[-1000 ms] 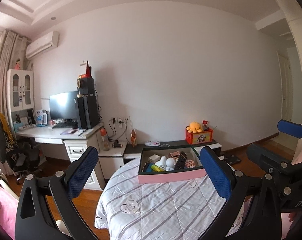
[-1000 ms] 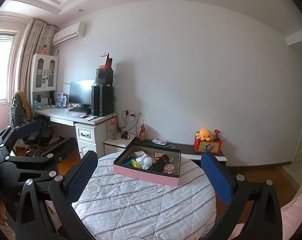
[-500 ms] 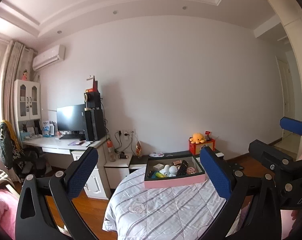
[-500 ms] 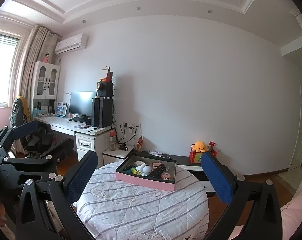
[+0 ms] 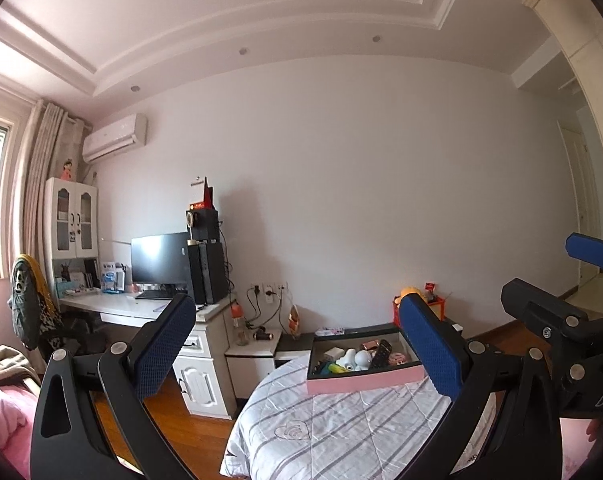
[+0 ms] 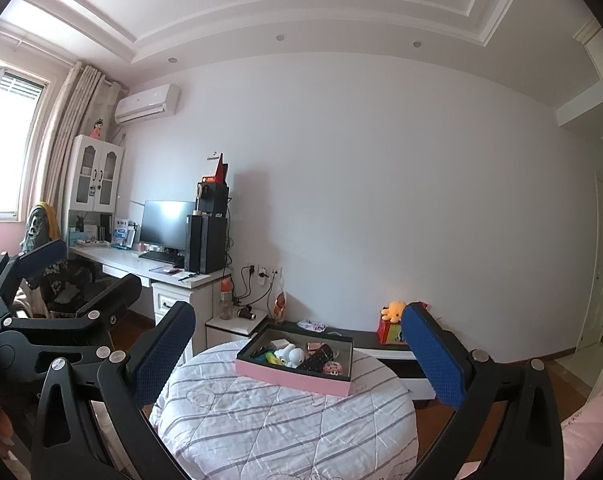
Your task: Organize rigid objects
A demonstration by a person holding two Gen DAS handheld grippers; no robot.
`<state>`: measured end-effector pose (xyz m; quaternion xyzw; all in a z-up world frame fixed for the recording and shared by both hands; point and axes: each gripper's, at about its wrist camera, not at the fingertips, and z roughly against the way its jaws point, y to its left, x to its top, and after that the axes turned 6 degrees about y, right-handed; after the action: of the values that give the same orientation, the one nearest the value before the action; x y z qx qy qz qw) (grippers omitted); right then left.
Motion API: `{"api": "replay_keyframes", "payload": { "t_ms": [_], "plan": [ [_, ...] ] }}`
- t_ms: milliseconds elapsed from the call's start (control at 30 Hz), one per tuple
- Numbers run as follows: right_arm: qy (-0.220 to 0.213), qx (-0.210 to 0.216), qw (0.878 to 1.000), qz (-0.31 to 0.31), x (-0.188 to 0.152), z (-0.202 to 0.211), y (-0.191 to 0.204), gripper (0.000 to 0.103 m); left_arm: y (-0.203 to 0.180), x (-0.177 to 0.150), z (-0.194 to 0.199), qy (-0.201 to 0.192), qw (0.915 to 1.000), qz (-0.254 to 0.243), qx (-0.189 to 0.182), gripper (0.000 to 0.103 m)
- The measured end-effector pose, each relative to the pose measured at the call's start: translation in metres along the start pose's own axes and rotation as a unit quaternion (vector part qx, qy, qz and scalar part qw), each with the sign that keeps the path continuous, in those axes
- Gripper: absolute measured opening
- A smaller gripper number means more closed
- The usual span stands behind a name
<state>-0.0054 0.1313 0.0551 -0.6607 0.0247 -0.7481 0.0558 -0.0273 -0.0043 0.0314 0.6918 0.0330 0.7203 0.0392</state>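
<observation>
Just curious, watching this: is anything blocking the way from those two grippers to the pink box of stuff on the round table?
Nothing visible. Both grippers are open and empty, with only air and bare quilted tabletop before the pink box.

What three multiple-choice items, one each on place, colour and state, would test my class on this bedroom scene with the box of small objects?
1. Where does the pink box sit?
A. on the desk
B. on the round quilted table
C. on the floor

2. What colour are the pads on the fingers?
A. blue
B. red
C. white

3. How are the right gripper and left gripper?
A. both shut on objects
B. one holds the box
C. both open, holding nothing

Answers:
1 B, the box rests on the striped quilt.
2 A, both pads show blue.
3 C, wide gaps, nothing between fingers.
</observation>
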Motion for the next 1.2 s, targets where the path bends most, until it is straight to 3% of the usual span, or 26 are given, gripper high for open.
{"api": "replay_keyframes", "payload": {
  "t_ms": [1200],
  "plan": [
    [0.004,-0.011,1.0,-0.001,-0.012,0.004,0.008,0.103,-0.003,-0.017,-0.014,0.017,0.9998,0.008,-0.01,0.103]
  ]
}}
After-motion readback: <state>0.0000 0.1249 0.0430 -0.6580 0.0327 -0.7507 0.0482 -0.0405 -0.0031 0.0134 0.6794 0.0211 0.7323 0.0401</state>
